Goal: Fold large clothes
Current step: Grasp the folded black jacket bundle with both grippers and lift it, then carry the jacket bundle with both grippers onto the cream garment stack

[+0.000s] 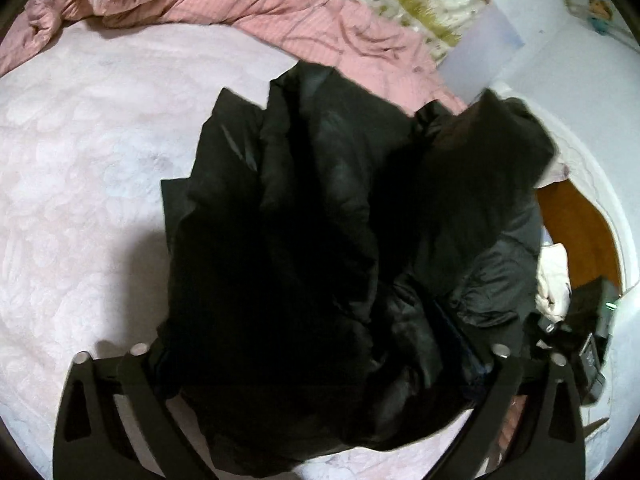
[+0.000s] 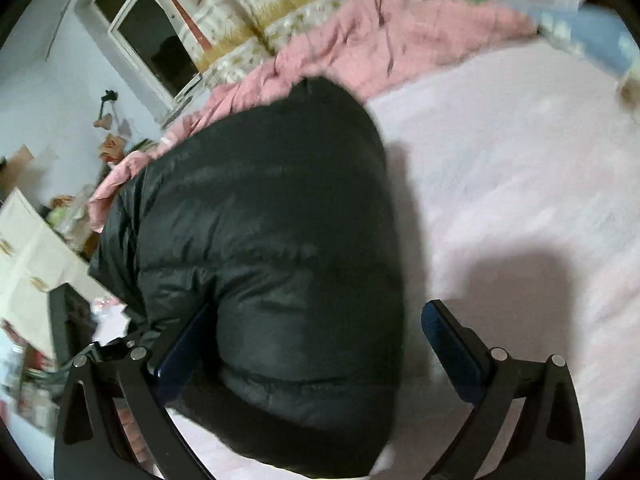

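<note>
A black quilted puffer jacket (image 1: 320, 220) lies bunched on a bed covered with a pale pink embossed sheet (image 1: 80, 168). In the left wrist view it is rumpled into deep folds, its far edge lifted into peaks. In the right wrist view it shows as a smooth rounded mound with stitched horizontal channels (image 2: 260, 240). No brand mark, label or writing can be read on it in either view.

The left claw (image 1: 320, 354) stands wide open, the jacket's near bulk filling the space between its arms; the fingertips themselves are hidden by the cloth, and whether they touch it cannot be told. The right claw (image 2: 316, 344) is open as well: its left blue pad (image 2: 180, 344) lies against the jacket's side, while the right blue pad (image 2: 448, 344) stands clear of it over the sheet.

Beyond the jacket a crumpled pink quilt (image 1: 280, 12) runs along the bed's far side, and behind it hangs a curtain (image 2: 256, 4) printed with tree trunks and yellow grass. A dark window (image 2: 152, 36) sits in the pale wall at left in the right wrist view.
</note>
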Tool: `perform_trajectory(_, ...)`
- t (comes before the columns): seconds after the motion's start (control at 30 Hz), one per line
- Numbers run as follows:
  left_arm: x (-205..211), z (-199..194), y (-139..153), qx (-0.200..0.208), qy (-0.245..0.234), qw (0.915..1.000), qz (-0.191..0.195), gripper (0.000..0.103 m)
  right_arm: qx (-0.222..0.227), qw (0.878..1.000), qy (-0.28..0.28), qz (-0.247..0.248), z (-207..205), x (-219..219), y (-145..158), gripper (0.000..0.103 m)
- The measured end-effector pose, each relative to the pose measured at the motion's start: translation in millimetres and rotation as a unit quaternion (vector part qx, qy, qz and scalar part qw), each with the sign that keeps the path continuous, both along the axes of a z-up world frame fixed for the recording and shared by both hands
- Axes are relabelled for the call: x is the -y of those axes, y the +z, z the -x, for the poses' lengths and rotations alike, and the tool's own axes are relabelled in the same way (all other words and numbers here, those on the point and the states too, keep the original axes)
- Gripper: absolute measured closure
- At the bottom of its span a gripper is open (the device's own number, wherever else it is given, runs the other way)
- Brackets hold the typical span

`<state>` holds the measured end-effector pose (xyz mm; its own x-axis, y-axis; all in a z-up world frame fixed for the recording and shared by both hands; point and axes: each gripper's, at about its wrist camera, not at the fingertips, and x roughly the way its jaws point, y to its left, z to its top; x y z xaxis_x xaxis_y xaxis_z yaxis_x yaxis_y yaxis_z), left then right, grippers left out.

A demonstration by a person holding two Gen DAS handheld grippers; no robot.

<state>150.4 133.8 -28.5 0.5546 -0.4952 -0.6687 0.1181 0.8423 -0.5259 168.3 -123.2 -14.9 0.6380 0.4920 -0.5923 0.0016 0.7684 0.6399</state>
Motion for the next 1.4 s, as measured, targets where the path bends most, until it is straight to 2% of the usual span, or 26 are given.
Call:
perform_trajectory(0.03,1.8,2.7,2.0,0.009,-0.008,0.9999,0.009,0.025,-0.009,1.000,0.011,-0.017,-2.9,-0.6,-5.1,0.000)
perform_trajectory(0.1,1.9,8.5,8.3,0.031,-0.015,0.9994,0.011,0.050,0.010,1.000,0.012,0.002,0.4,-7.5,-0.7,0.004)
perform_trajectory(0.17,4.0,16.7,18.9,0.061,-0.005,0.9981,-0.006,0.062,0.023,1.000,0.007,0.021,5.1,-12.3,5.7,0.020)
perform_trajectory(0.2,6.2,22.1,25.0,0.078,0.011,0.9967,-0.018,0.066,0.041,0.999,0.006,0.032,9.2,-15.1,12.6,0.033)
perform_trajectory(0.23,11.0,27.2,30.9,0.097,0.015,0.9946,-0.032,0.067,0.054,0.998,0.008,0.043,11.9,-18.0,17.9,0.041)
perform_trajectory(0.3,30.7,39.3,44.1,0.147,0.010,0.9853,-0.086,0.071,0.082,0.993,0.000,0.087,20.2,-26.8,34.3,0.050)
perform_trajectory(0.33,40.5,43.3,48.7,0.164,0.003,0.9801,-0.112,0.072,0.090,0.990,-0.007,0.105,24.8,-30.2,41.0,0.052)
perform_trajectory(0.37,46.6,44.6,50.7,0.172,-0.002,0.9777,-0.120,0.072,0.098,0.987,-0.016,0.126,28.4,-33.6,48.3,0.053)
perform_trajectory(0.5,52.4,47.5,52.5,0.179,-0.017,0.9780,-0.106,0.073,0.130,0.968,-0.036,0.211,46.9,-47.2,79.6,0.053)
perform_trajectory(0.57,53.6,51.2,53.0,0.189,-0.021,0.9760,-0.107,0.073,0.139,0.961,-0.040,0.234,53.2,-49.6,90.8,0.053)
perform_trajectory(0.7,57.5,54.9,59.6,0.201,-0.024,0.9733,-0.109,0.073,0.150,0.954,-0.048,0.257,58.7,-53.4,105.3,0.053)
perform_trajectory(0.8,58.6,56.6,62.4,0.206,-0.026,0.9723,-0.107,0.073,0.154,0.952,-0.048,0.259,61.7,-50.8,111.7,0.053)
perform_trajectory(1.07,69.3,70.3,75.3,0.238,-0.031,0.9622,-0.130,0.073,0.158,0.952,-0.042,0.258,75.5,-41.7,117.7,0.052)
perform_trajectory(1.13,77.8,73.7,83.2,0.250,-0.035,0.9587,-0.131,0.073,0.168,0.948,-0.043,0.268,82.9,-36.7,125.0,0.052)
perform_trajectory(1.2,88.5,73.1,92.8,0.256,-0.031,0.9587,-0.121,0.073,0.184,0.940,-0.047,0.283,92.5,-28.3,138.4,0.052)
perform_trajectory(1.27,108.6,72.6,106.0,0.255,-0.030,0.9600,-0.111,0.073,0.192,0.927,-0.037,0.319,98.2,-18.4,151.4,0.051)
perform_trajectory(1.33,134.5,75.8,120.8,0.267,-0.049,0.9559,-0.111,0.073,0.199,0.914,-0.037,0.350,104.7,2.4,164.4,0.051)
perform_trajectory(1.4,166.7,82.0,138.2,0.286,-0.073,0.9486,-0.115,0.073,0.204,0.913,-0.059,0.348,113.4,37.6,180.7,0.051)
